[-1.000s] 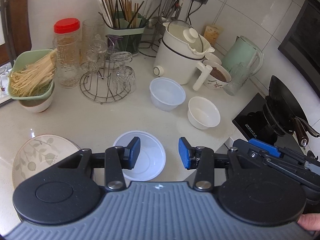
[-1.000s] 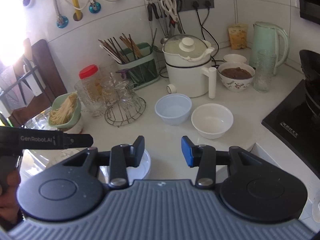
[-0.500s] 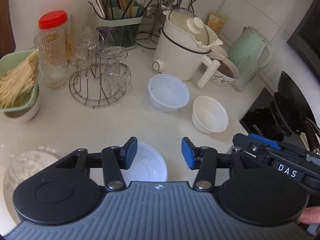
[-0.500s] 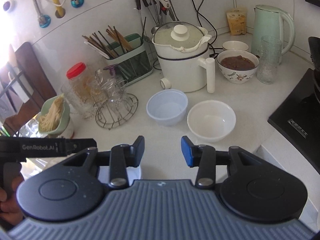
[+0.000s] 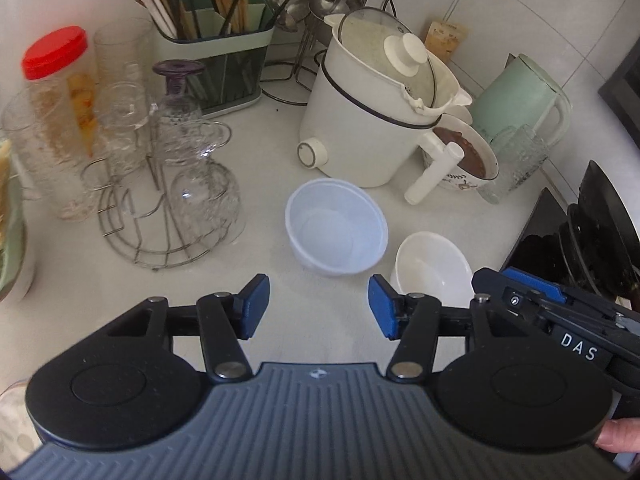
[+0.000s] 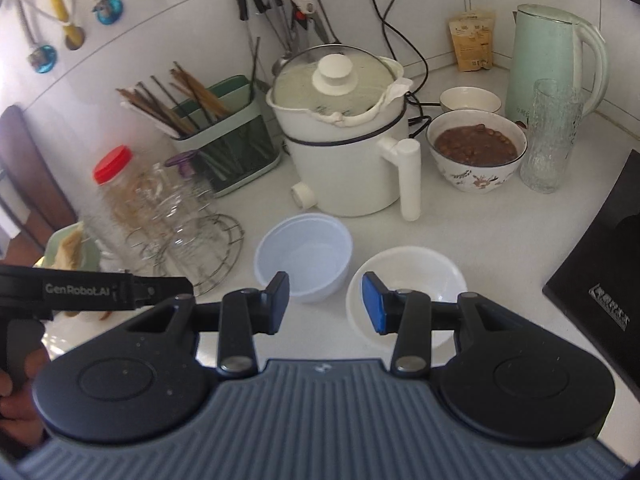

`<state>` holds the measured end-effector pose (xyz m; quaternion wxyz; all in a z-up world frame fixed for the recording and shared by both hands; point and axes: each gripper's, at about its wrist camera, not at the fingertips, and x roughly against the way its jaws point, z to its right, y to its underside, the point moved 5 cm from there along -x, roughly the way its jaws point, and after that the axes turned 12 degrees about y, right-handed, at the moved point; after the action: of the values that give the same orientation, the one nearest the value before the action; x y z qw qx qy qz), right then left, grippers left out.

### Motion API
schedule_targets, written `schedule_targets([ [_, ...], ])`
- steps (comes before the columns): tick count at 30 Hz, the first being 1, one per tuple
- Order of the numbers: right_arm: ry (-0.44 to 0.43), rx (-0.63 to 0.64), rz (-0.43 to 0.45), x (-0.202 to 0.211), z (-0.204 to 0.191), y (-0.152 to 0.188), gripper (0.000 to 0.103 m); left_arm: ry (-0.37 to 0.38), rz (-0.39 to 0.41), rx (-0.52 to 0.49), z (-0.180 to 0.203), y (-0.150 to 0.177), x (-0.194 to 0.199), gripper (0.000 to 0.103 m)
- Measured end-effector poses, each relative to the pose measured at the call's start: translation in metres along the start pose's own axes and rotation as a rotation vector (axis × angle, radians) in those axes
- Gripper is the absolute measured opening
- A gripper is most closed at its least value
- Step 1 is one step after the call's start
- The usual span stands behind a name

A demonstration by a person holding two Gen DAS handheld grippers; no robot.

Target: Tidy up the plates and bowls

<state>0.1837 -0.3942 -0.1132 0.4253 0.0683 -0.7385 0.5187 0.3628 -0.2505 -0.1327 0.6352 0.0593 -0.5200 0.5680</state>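
Observation:
A translucent plastic bowl [image 5: 336, 228] and a white ceramic bowl [image 5: 430, 264] sit side by side on the white counter, in front of the electric pot. My left gripper [image 5: 319, 306] hovers just short of the plastic bowl, its jaws opening with nothing between them. In the right wrist view the same plastic bowl [image 6: 304, 256] and white bowl [image 6: 408, 280] lie right ahead. My right gripper [image 6: 326, 304] is open and empty over the gap between them, its right finger in front of the white bowl's left rim. A patterned plate [image 5: 12, 420] peeks in at the lower left.
Behind the bowls stand a white electric pot [image 6: 344, 152], a bowl of brown food [image 6: 476, 148], a green kettle [image 6: 552, 60] and a tumbler [image 6: 554, 136]. A wire rack of glasses [image 5: 160, 200] is at left. A black stove [image 6: 600, 280] with a wok [image 5: 600, 232] borders the right.
Both grippers have moved forward and down toward the two bowls. The left jaws have spread wider. The white container near the counter's front has dropped out of the left wrist view.

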Motion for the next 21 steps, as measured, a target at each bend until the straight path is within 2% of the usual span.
schedule_targets([
  [6, 0.002, -0.016, -0.025, -0.033, 0.005, -0.015, 0.043, 0.006, -0.046, 0.019, -0.008, -0.017, -0.038, 0.061],
  [11, -0.009, 0.01, -0.04, -0.061, 0.0, -0.026, 0.044, -0.023, -0.082, 0.018, -0.012, -0.03, -0.064, 0.061],
  [19, 0.004, 0.003, -0.068, -0.111, -0.011, -0.033, 0.044, -0.039, -0.127, 0.056, -0.026, -0.045, -0.105, 0.061],
  [21, -0.004, 0.004, -0.079, -0.124, -0.013, -0.031, 0.041, -0.046, -0.139, 0.073, -0.031, -0.045, -0.114, 0.061],
])
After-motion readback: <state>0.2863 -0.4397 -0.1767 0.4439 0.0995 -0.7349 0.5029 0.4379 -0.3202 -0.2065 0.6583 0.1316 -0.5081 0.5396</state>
